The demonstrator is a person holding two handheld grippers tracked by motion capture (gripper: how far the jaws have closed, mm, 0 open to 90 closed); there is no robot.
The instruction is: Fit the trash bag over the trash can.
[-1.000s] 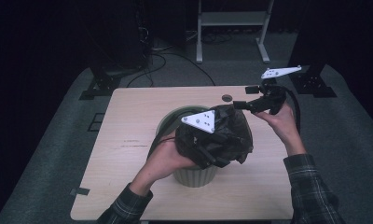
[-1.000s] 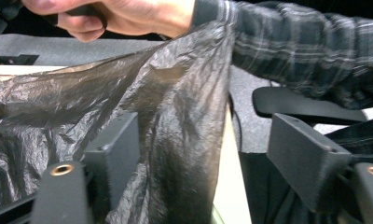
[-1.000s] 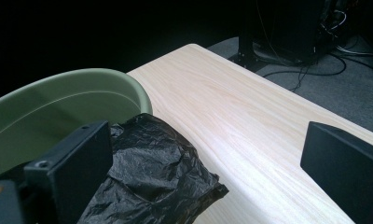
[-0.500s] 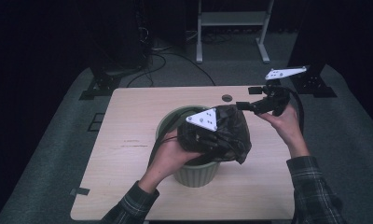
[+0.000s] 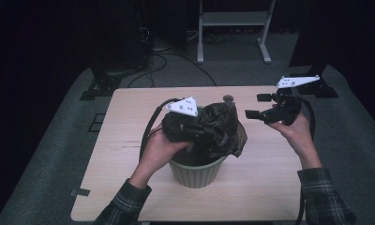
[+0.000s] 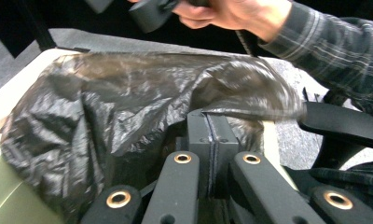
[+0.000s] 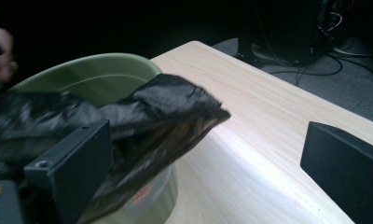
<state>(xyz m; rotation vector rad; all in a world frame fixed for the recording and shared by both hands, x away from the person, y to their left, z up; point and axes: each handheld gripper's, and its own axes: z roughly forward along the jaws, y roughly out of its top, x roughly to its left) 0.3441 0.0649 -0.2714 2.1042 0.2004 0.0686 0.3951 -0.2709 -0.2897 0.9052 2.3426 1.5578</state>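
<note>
My left gripper (image 6: 211, 140) has just clamped its jaws onto the black bag (image 5: 218, 129) (film pinched between the pads), held over the green bin (image 5: 195, 171). My right gripper (image 5: 265, 107) gapes wide, bag just beside one finger (image 7: 70, 168).

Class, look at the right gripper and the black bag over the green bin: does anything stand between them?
Nothing visible does. The right gripper, jaws open, faces the black bag across bare table. The left gripper is shut on the bag.
</note>
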